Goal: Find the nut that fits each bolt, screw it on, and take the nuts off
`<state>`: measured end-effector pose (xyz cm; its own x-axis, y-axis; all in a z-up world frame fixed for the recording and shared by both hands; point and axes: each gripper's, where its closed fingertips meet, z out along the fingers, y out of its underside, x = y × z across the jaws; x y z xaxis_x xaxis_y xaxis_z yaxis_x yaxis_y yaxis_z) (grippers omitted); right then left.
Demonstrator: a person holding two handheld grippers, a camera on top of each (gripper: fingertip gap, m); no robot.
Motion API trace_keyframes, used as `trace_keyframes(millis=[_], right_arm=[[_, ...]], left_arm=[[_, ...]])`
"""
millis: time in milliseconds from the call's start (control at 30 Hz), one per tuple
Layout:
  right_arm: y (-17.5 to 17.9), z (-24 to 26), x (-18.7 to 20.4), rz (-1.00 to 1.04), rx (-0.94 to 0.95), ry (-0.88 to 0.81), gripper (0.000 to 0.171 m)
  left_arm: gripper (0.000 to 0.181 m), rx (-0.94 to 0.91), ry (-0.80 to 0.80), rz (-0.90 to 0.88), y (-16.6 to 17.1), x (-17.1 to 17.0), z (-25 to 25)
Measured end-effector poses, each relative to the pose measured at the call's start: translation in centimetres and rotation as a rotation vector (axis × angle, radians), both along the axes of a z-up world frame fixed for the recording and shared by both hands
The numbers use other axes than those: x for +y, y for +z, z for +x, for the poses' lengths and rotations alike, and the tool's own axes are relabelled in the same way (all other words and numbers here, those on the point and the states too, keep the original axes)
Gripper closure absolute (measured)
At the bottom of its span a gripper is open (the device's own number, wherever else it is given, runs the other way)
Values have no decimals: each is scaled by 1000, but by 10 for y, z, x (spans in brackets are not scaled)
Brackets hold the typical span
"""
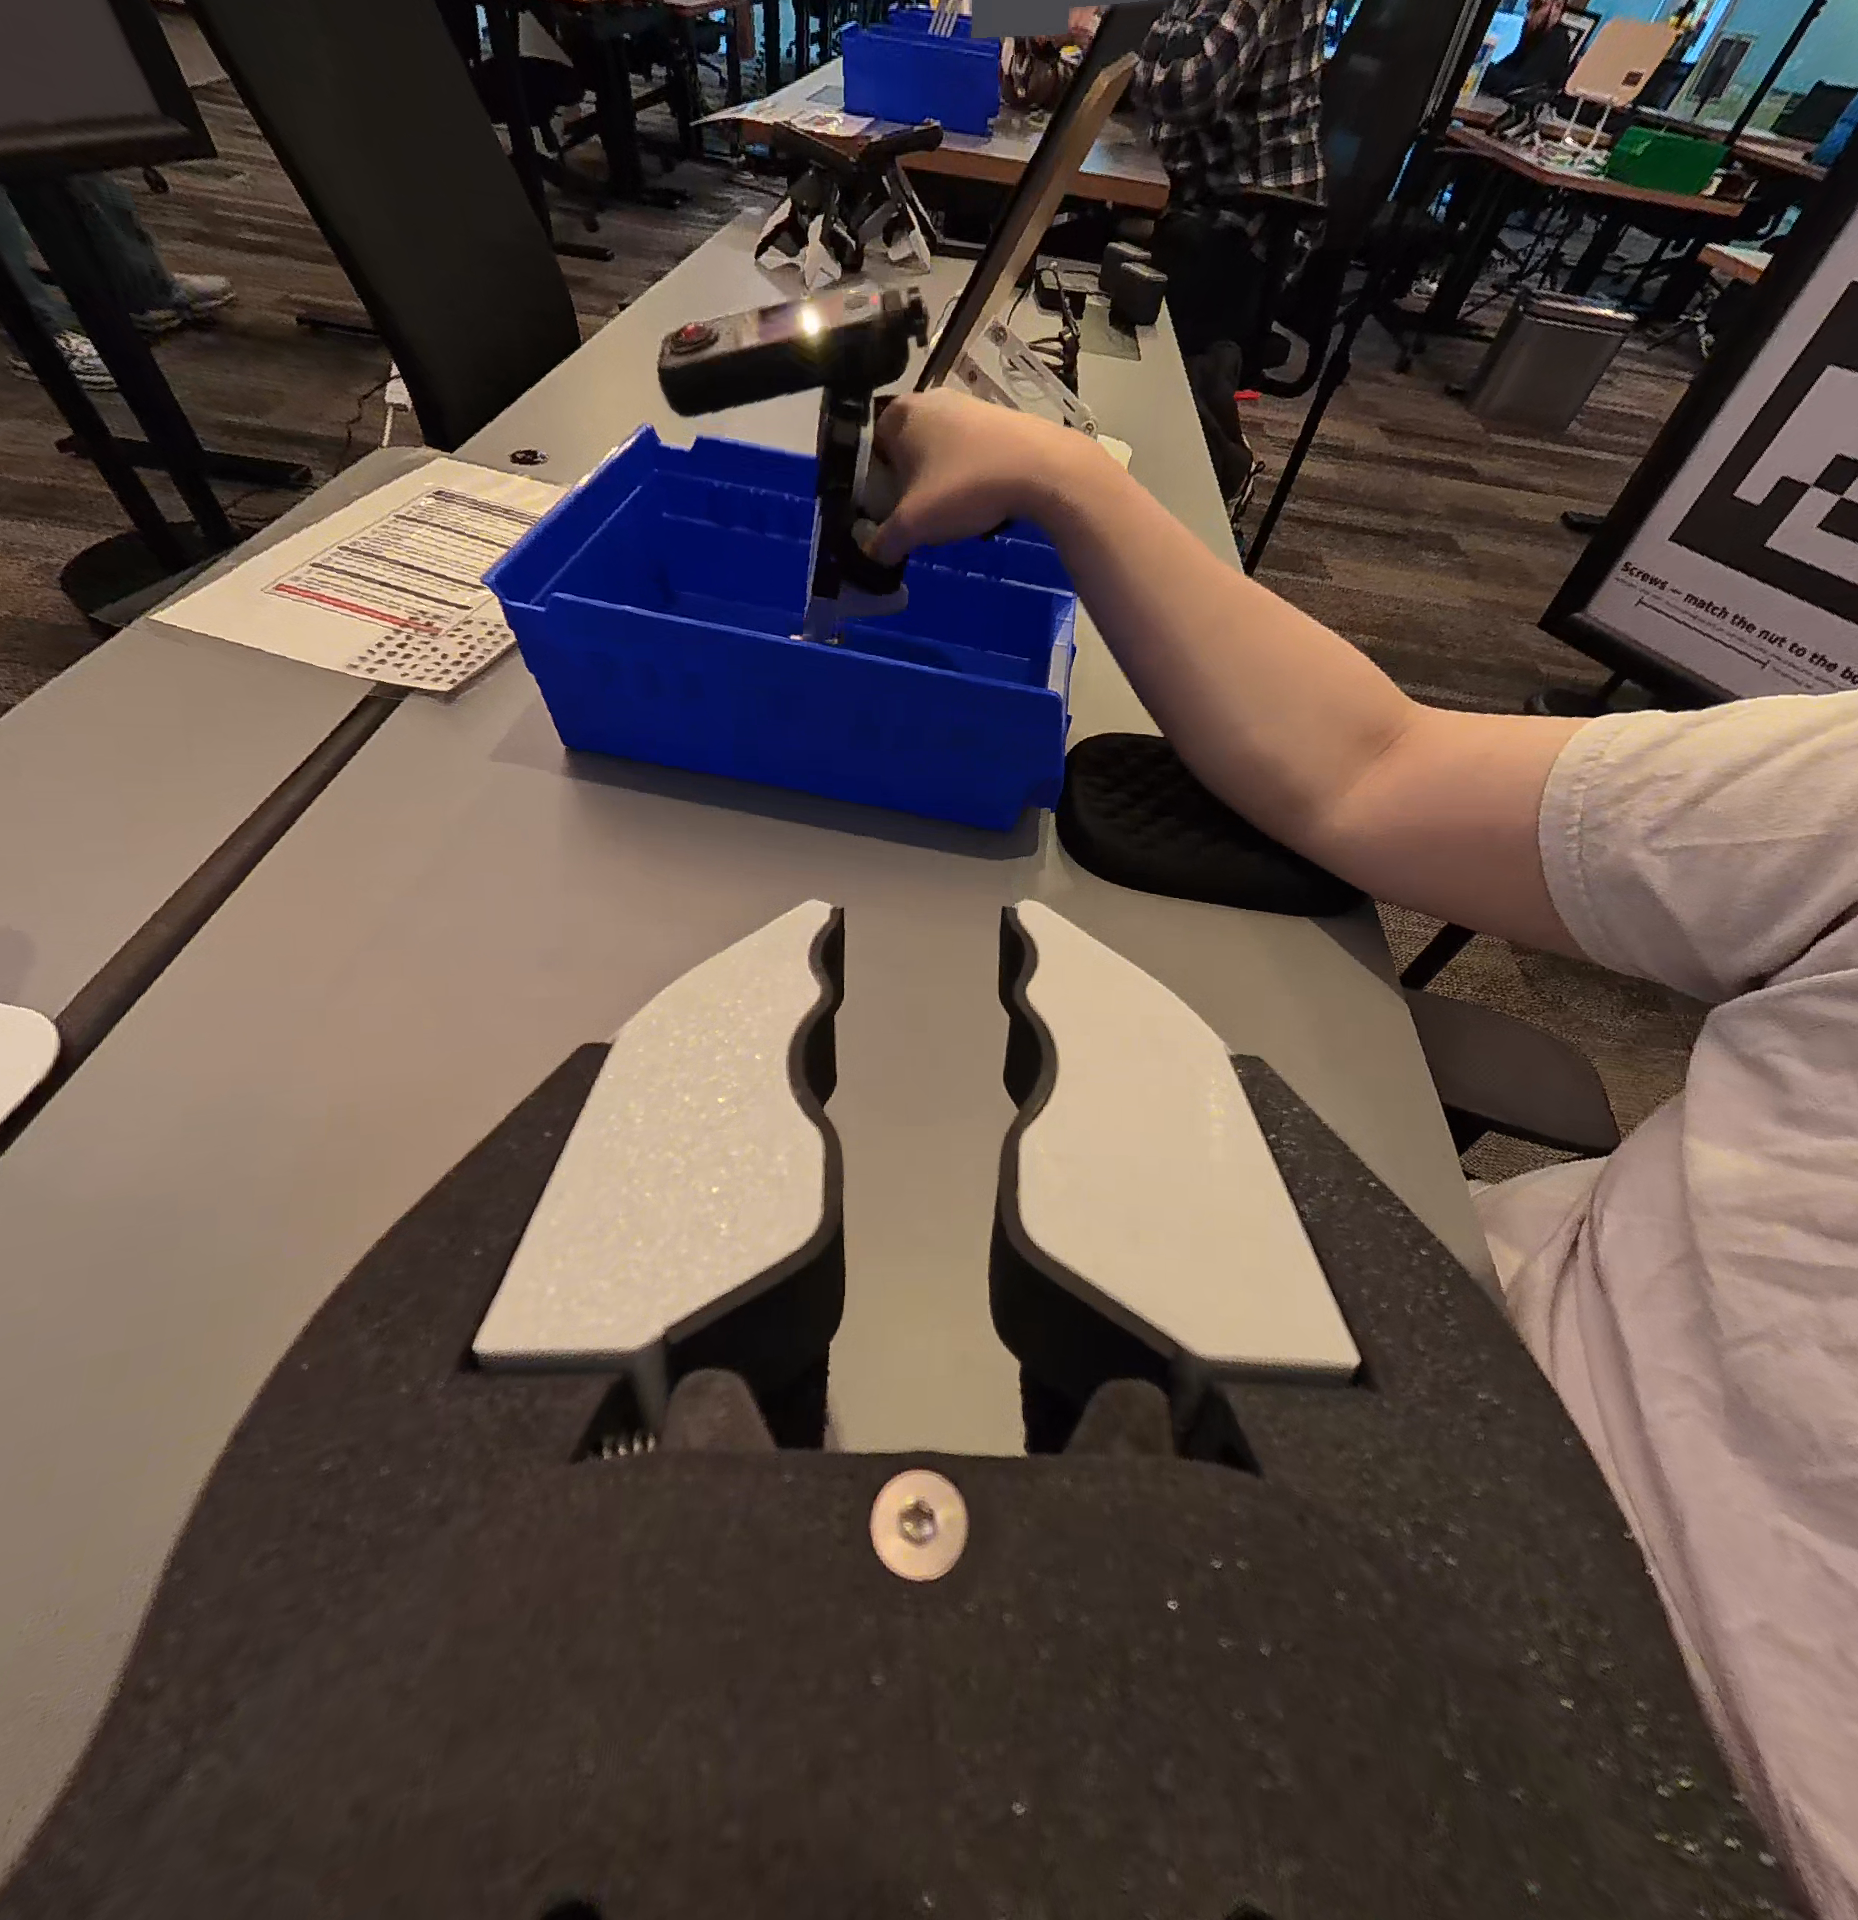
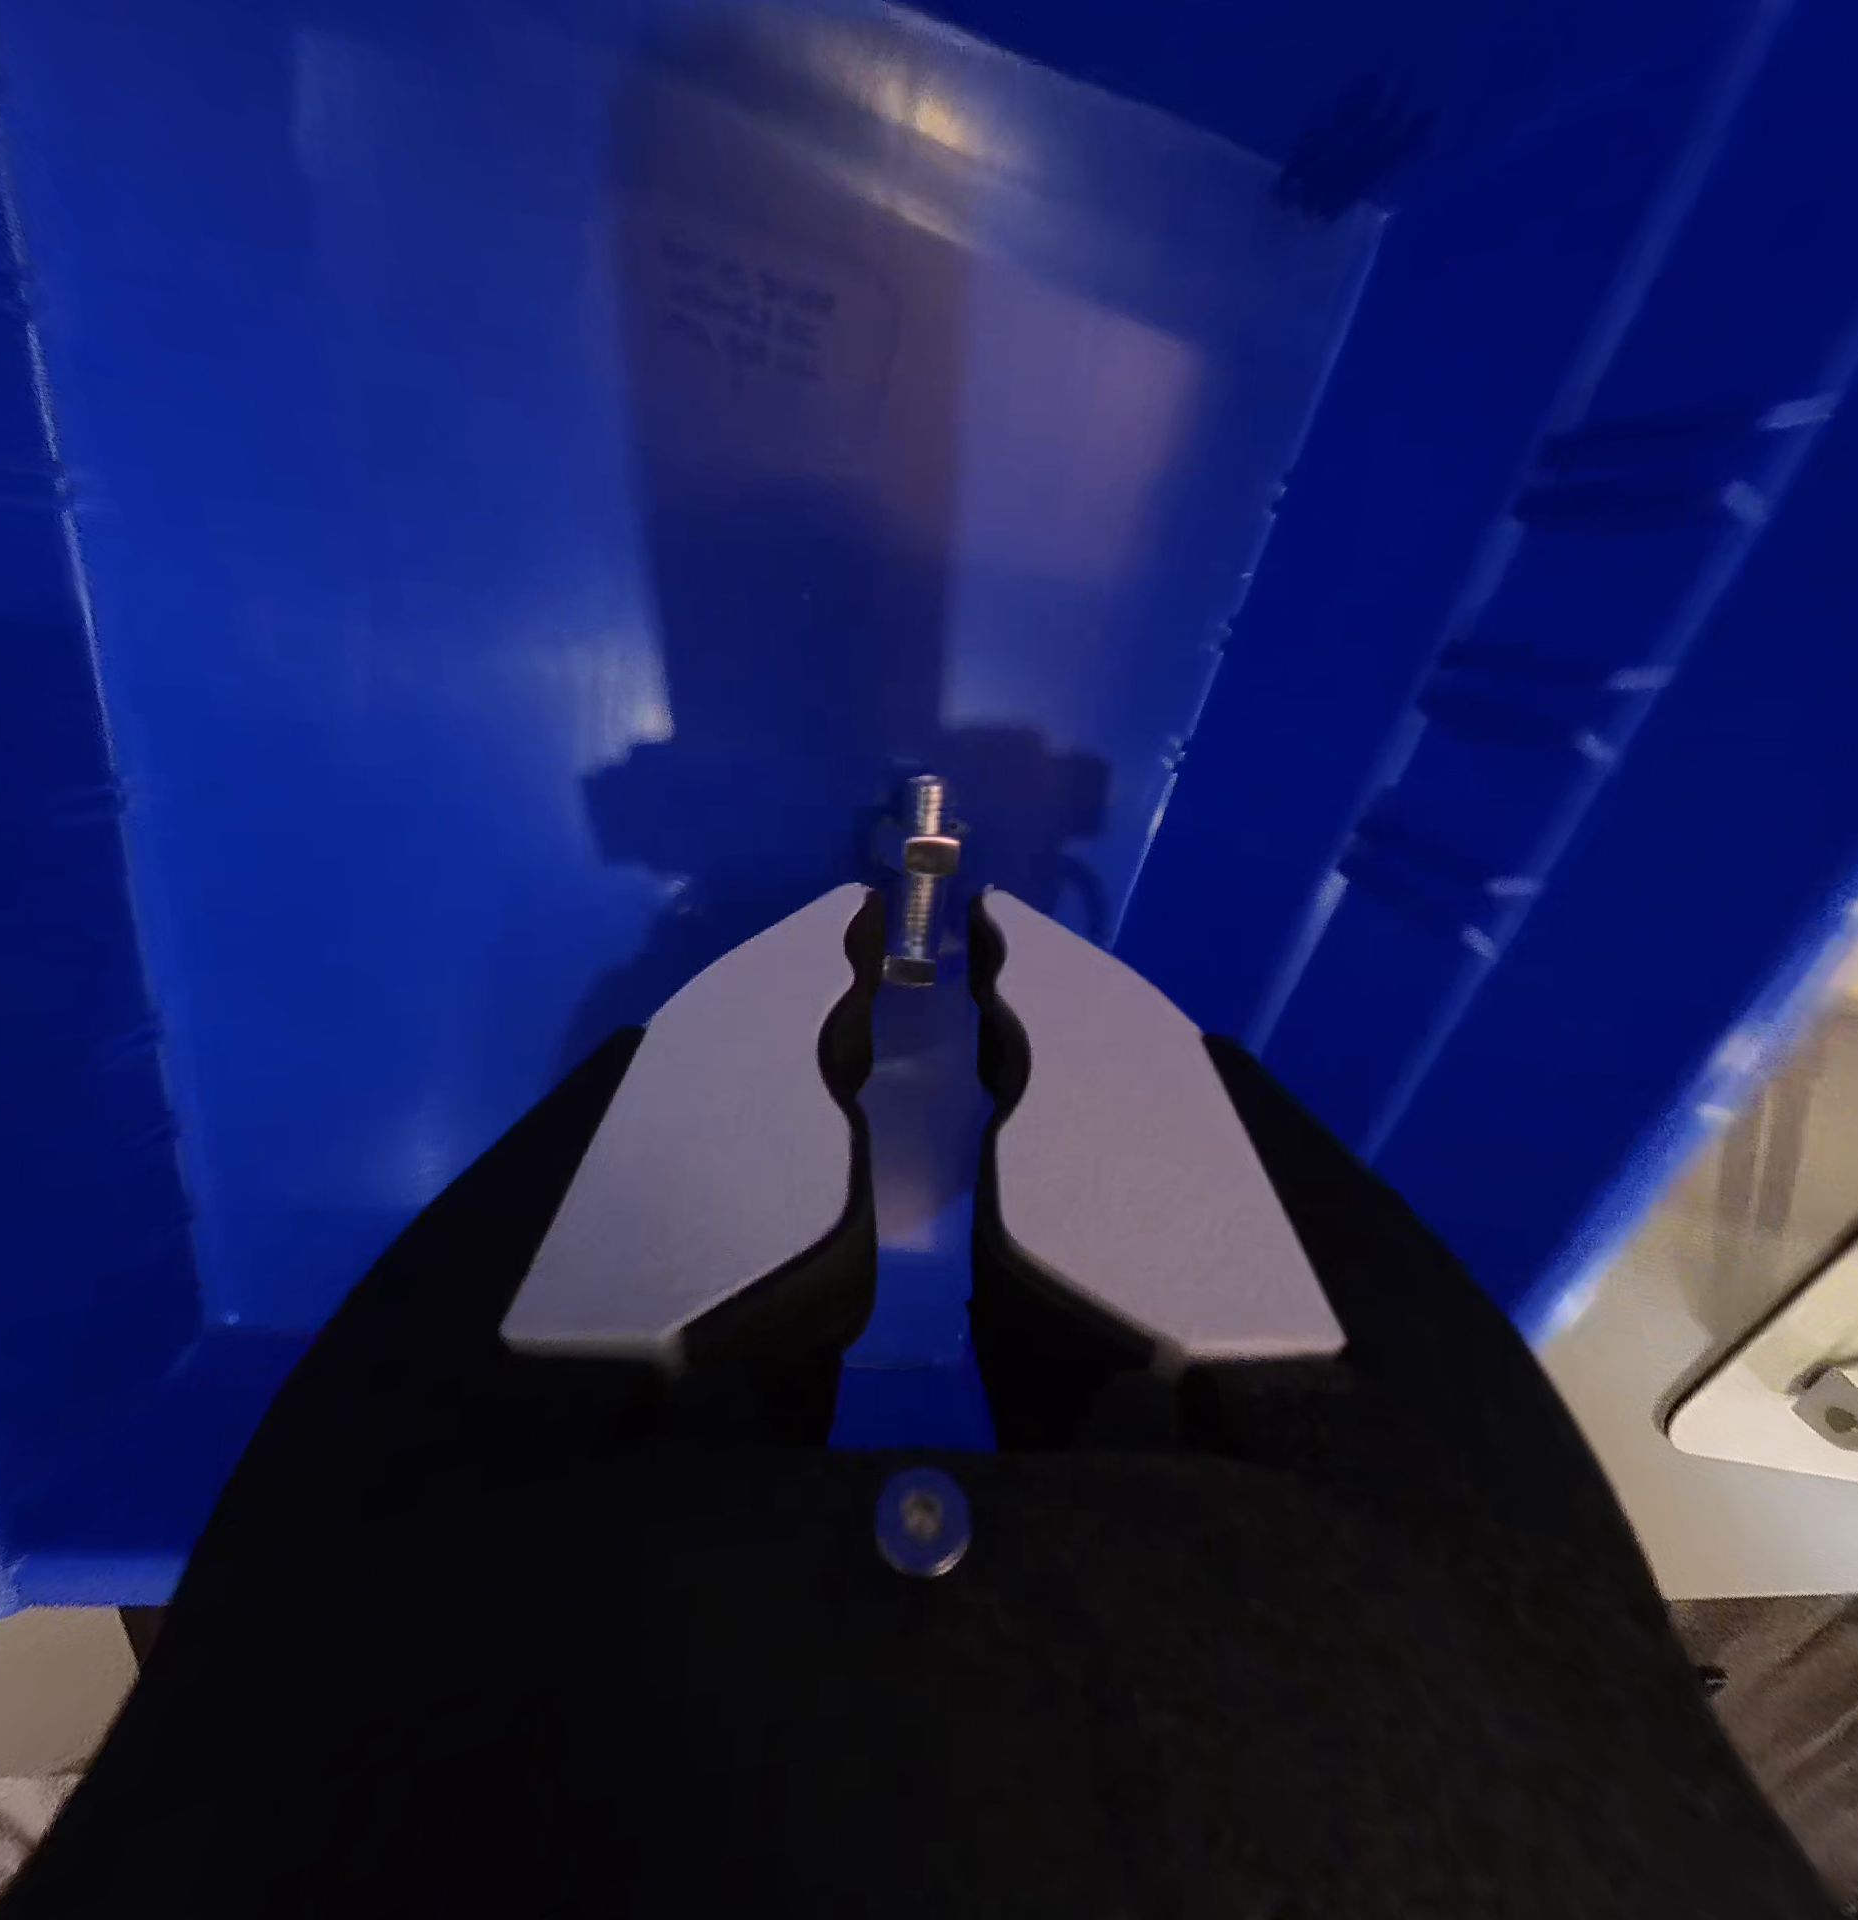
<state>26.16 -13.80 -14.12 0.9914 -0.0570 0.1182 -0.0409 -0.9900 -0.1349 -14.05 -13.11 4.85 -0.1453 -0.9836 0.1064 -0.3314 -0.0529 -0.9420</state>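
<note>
Steel bolt (image 2: 917, 904) with nut (image 2: 930, 854), at twelve o'clock between the right gripper (image 2: 923, 920)'s parted tips, untouched: light, rigid, slippery; grip the shank. Left gripper (image 1: 920, 925) open, empty.

A white framed board with a black-and-white block marker (image 1: 1756, 540), far right, carries a line of black print. A white laminated sheet (image 1: 385, 571), left of the blue plastic bin (image 1: 800, 727), bears printed rows too small to read. Faint moulded lettering marks the bin's floor (image 2: 748, 312), and it cannot be read.
</note>
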Motion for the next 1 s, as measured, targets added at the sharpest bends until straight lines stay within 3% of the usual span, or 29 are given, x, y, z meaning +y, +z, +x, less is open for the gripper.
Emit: trace_keyframes(millis=[200,333,433,600,700,767,900,1000], right_arm=[[73,-22,20,297,-24,89,152],[129,-61,39,558,21,211,153],[146,-88,44,629,67,290,154],[157,-171,45,656,305,511,156],[156,-196,46,640,265,584,157],[151,-206,46,615,227,621,157],[143,-223,45,571,243,665,157],[137,-230,45,547,242,685,157]], left_arm=[[154,-5,120,130,31,25,-34],[170,-72,435,327,81,72,-104],[169,-57,734,444,106,107,-181],[170,106,1067,445,96,142,-292],[179,287,1091,313,56,151,-328],[181,372,1102,320,42,157,-345],[174,399,1194,517,59,156,-358],[181,343,1033,439,52,134,-328]])
